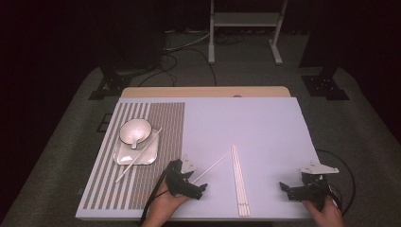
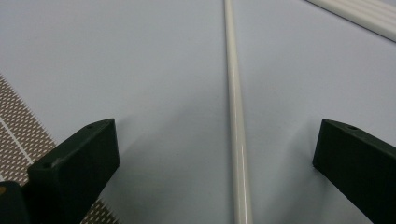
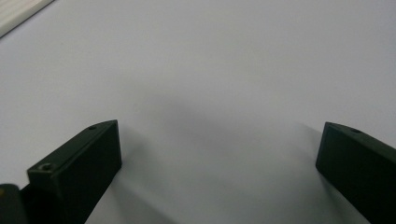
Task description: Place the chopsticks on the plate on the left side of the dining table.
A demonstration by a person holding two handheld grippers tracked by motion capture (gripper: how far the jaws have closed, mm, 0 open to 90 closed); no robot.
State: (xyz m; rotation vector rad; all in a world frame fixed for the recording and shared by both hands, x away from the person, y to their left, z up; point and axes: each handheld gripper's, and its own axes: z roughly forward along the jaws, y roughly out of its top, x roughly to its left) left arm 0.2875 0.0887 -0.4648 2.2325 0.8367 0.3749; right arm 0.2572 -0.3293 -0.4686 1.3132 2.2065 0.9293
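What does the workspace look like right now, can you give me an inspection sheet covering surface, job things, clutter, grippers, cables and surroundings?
Surface: pale lilac table top, with a brown-and-white striped mat on its left part.
Job's things: single white chopstick lying on the table between the left gripper's open jaws; bundle of white chopsticks beside it.
Clutter: white bowl with spoon on a white square plate; another chopstick across the plate.
Grippers: left gripper open; right gripper open, holding nothing.
Cables: black cable trailing from the right gripper.
Surroundings: dark carpet, white metal stand.

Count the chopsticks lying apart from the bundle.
2. One chopstick lies across the plate on the mat; another lies loose between the left gripper's open jaws. The bundle may hide more.
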